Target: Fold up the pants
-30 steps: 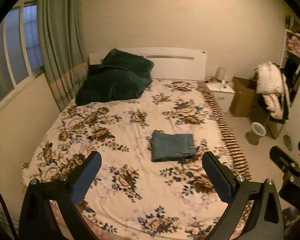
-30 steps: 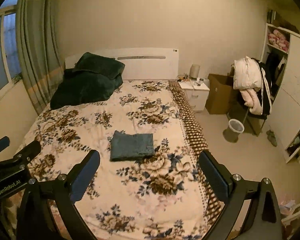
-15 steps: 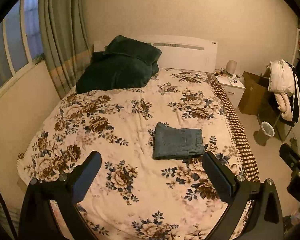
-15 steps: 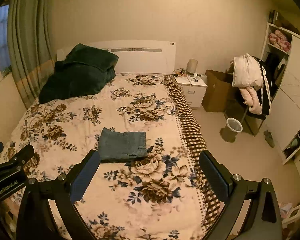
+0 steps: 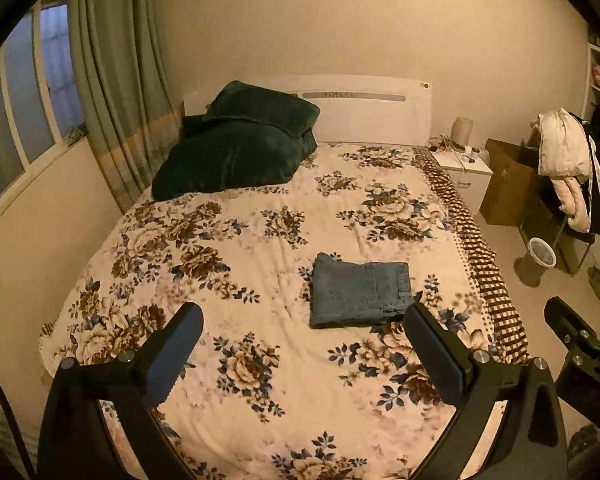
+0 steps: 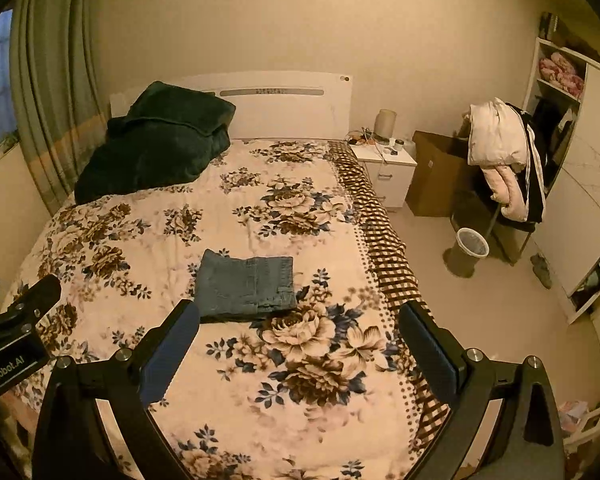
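The blue denim pants (image 5: 360, 294) lie folded into a neat rectangle on the floral bedspread (image 5: 228, 248), right of the bed's middle; the right wrist view shows the same pants (image 6: 246, 284) left of centre. My left gripper (image 5: 302, 330) hangs open well above and short of the bed, nothing between its fingers. My right gripper (image 6: 300, 326) is likewise open and holds nothing, the pants showing just past its left fingertip. Each gripper's body appears at the edge of the other's view.
A dark green blanket and pillow (image 5: 236, 148) are heaped at the headboard's left. To the bed's right stand a white nightstand (image 6: 388, 168), a cardboard box (image 6: 436, 172), a chair draped with clothes (image 6: 504, 160), a waste bin (image 6: 470, 250) and a wardrobe (image 6: 580, 184). Curtains (image 5: 116, 92) hang left.
Both grippers have tilted and shifted so the bed and folded pants sit lower and nearer in view. The pants have not moved on the bed; both grippers stay open.
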Available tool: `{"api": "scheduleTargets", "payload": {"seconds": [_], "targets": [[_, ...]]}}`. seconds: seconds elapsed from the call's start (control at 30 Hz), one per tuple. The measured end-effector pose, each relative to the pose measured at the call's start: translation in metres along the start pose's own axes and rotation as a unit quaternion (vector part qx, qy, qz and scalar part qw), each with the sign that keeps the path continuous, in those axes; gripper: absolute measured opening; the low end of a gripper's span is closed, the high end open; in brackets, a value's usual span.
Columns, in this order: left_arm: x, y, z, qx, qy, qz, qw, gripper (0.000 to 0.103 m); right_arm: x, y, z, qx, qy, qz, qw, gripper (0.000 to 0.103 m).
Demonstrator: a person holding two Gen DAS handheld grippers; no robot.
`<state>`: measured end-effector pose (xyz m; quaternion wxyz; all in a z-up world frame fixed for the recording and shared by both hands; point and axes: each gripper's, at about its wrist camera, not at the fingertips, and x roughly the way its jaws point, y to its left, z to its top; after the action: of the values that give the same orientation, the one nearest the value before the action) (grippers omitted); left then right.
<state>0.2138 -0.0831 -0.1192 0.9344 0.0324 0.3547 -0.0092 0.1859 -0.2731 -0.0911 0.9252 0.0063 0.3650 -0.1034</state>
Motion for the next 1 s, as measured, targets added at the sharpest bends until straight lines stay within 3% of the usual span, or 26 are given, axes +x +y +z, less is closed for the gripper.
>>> {"api": "scheduleTargets", "payload": {"seconds": [1.0], "targets": [[-0.005, 0.0, -0.003, 0.004, 0.0, 0.001, 1.0, 0.103, -0.004, 0.008, -0.017, 0.005, 0.006, 0.006, 1.0, 0.102]]}}
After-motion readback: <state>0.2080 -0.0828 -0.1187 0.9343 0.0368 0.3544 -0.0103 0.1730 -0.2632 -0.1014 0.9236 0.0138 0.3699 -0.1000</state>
